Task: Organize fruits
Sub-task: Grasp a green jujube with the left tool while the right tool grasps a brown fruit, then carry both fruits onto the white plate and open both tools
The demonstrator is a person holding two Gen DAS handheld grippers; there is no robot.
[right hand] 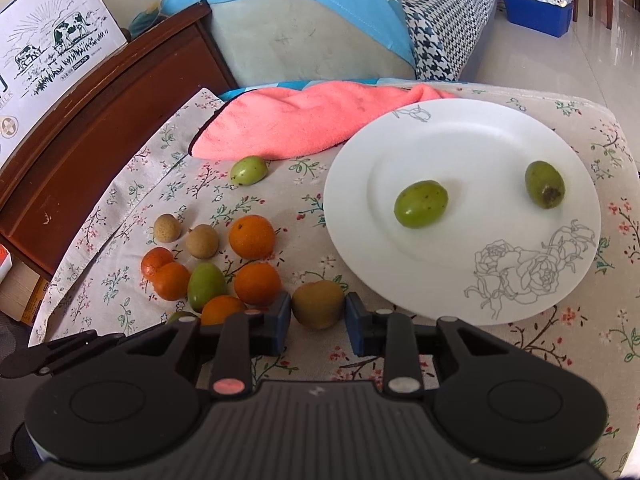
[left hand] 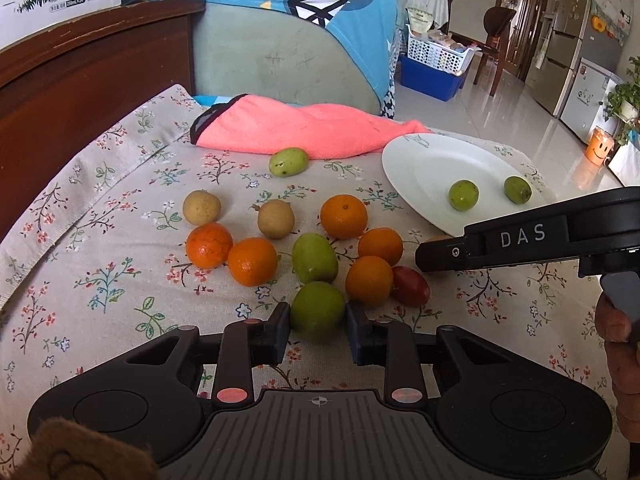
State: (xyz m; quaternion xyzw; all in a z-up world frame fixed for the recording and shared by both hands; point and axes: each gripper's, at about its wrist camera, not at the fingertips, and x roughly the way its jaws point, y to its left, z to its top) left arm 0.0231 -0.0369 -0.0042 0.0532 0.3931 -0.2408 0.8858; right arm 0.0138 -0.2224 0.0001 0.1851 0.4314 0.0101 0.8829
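Observation:
Fruits lie on a floral cloth [left hand: 100, 240]: several oranges [left hand: 344, 216], green jujubes [left hand: 314, 258], two tan longans [left hand: 276, 219] and a red-brown jujube [left hand: 411, 286]. A white plate [left hand: 420, 176] holds two green fruits [left hand: 463, 195]. My left gripper [left hand: 318, 330] has its pads on both sides of a green jujube [left hand: 317, 310]. My right gripper [right hand: 318, 326] has its pads around a brownish-green fruit [right hand: 318, 304] beside the plate [right hand: 500, 140]. The right gripper also shows in the left wrist view [left hand: 424, 256].
A pink towel [left hand: 304, 128] lies at the back of the cloth, with one green fruit [left hand: 289, 162] in front of it. A wooden headboard [left hand: 80, 72] stands at the left, a cushioned chair [left hand: 280, 52] behind. The cloth edge drops off at the right.

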